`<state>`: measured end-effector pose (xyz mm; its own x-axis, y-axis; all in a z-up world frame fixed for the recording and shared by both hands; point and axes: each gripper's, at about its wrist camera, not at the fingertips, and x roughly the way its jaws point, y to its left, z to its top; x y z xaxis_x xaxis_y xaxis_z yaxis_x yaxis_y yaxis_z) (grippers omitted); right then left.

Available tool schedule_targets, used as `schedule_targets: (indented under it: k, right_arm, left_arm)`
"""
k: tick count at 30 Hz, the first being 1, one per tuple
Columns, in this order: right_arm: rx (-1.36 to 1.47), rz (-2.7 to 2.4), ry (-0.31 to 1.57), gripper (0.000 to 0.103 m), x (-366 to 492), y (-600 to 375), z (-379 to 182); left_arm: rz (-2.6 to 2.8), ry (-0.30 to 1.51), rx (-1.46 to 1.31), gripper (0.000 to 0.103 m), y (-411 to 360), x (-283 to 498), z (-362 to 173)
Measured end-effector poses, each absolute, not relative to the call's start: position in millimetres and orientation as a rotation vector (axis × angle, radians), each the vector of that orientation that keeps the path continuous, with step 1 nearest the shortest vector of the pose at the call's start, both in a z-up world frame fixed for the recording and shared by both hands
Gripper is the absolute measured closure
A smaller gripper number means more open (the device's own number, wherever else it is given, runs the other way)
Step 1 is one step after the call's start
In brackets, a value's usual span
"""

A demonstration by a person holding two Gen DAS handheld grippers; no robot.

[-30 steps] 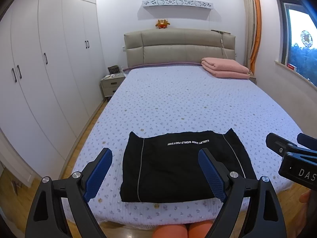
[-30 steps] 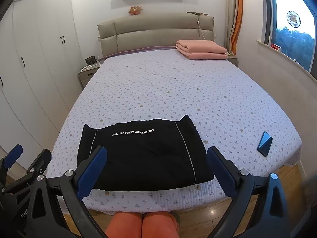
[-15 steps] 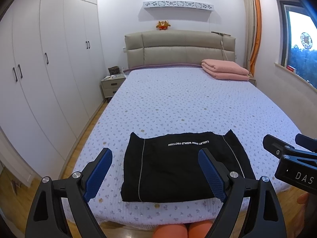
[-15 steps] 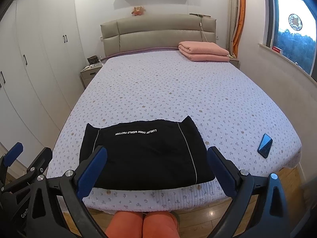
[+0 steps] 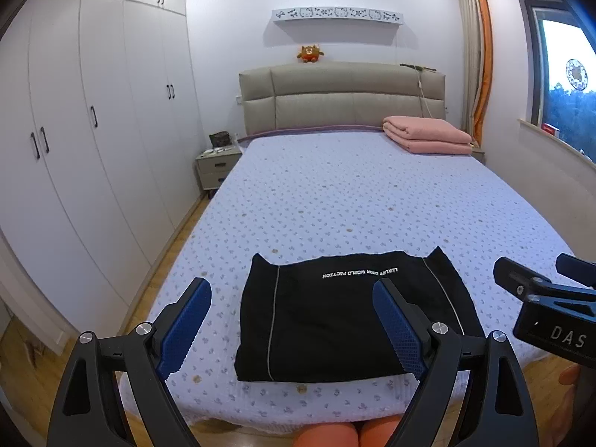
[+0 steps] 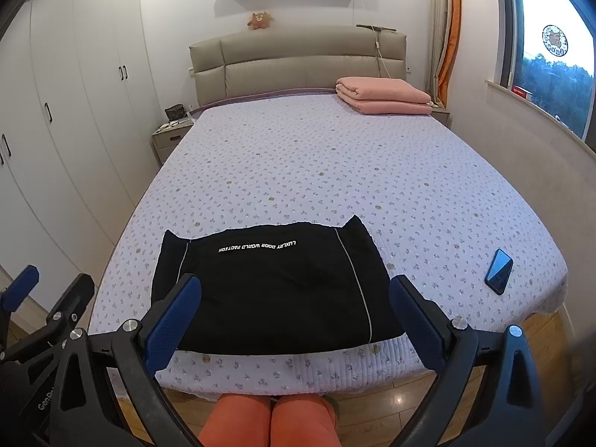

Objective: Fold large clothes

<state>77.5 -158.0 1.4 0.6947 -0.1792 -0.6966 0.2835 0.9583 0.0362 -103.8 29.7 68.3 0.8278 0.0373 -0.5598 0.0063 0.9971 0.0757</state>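
A black garment (image 5: 346, 316) with white piping and white lettering lies folded into a flat rectangle near the foot edge of the bed (image 5: 354, 193); it also shows in the right wrist view (image 6: 268, 287). My left gripper (image 5: 292, 327) is open and empty, held above and short of the garment. My right gripper (image 6: 296, 320) is open and empty, also held back from it. The right gripper shows at the right edge of the left wrist view (image 5: 540, 287). The left gripper shows at the left edge of the right wrist view (image 6: 41, 298).
A folded pink blanket (image 5: 426, 136) lies at the head of the bed on the right. A dark phone (image 6: 499, 271) lies near the bed's right foot corner. White wardrobes (image 5: 85, 141) line the left wall, beside a nightstand (image 5: 216, 167). A window (image 6: 551, 48) is on the right.
Both grippers have drawn slightly back and up from the bed, staying open. The folded garment has not moved.
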Motion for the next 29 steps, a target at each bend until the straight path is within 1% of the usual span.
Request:
schedule_targets:
  k: [20, 26, 29]
  right_arm:
    - [0.142, -0.255, 0.771, 0.002, 73, -154, 2]
    - [0.138, -0.249, 0.778, 0.002, 73, -151, 1]
    - [0.137, -0.249, 0.778, 0.002, 73, -151, 1]
  left_arm:
    - [0.029, 0.585, 0.072, 0.013, 35, -110, 70]
    - [0.084, 0.538, 0.127, 0.013, 32, -115, 69]
    - [0.071, 0.552, 0.106, 0.013, 37, -114, 69]
